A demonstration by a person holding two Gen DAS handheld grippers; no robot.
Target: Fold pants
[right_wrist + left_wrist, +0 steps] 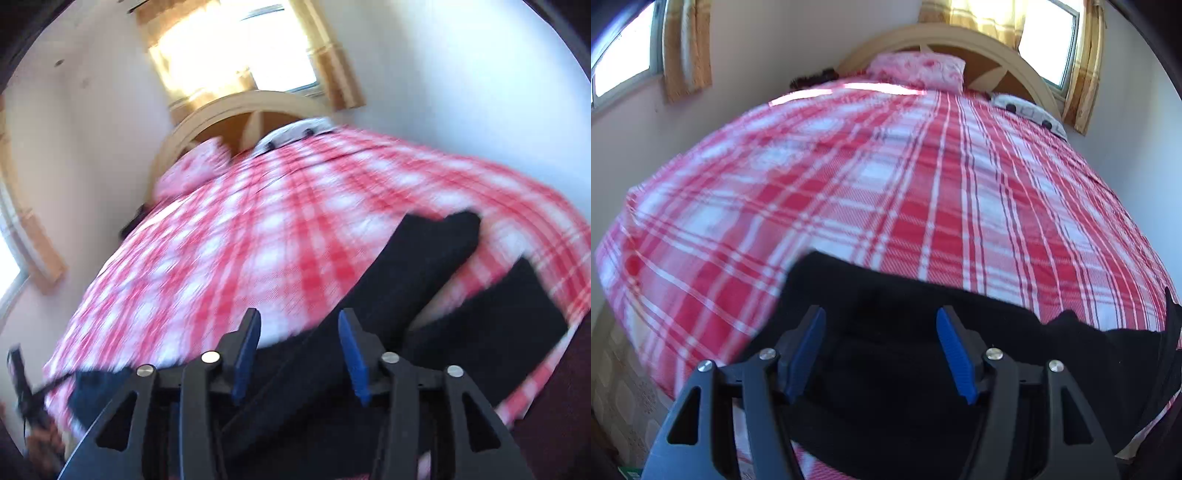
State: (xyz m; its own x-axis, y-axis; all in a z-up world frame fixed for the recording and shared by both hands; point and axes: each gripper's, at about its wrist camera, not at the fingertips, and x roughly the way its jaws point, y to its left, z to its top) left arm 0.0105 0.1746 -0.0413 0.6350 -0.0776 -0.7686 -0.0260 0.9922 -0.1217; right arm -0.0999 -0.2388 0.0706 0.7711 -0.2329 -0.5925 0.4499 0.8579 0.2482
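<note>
Black pants (908,295) lie spread at the near edge of a bed covered by a red and white plaid sheet (886,184). My left gripper (881,317) is open, its blue pads apart just above the dark cloth, holding nothing. In the right wrist view the pants (424,258) show two legs reaching away to the right over the sheet (258,229). My right gripper (299,319) is open above the pants near the bed's front edge. This view is blurred.
A pink pillow (919,70) and a curved wooden headboard (997,48) stand at the far end. A white patterned pillow (1027,110) lies at the far right. Windows with yellow curtains (687,48) flank the bed. Walls are close on both sides.
</note>
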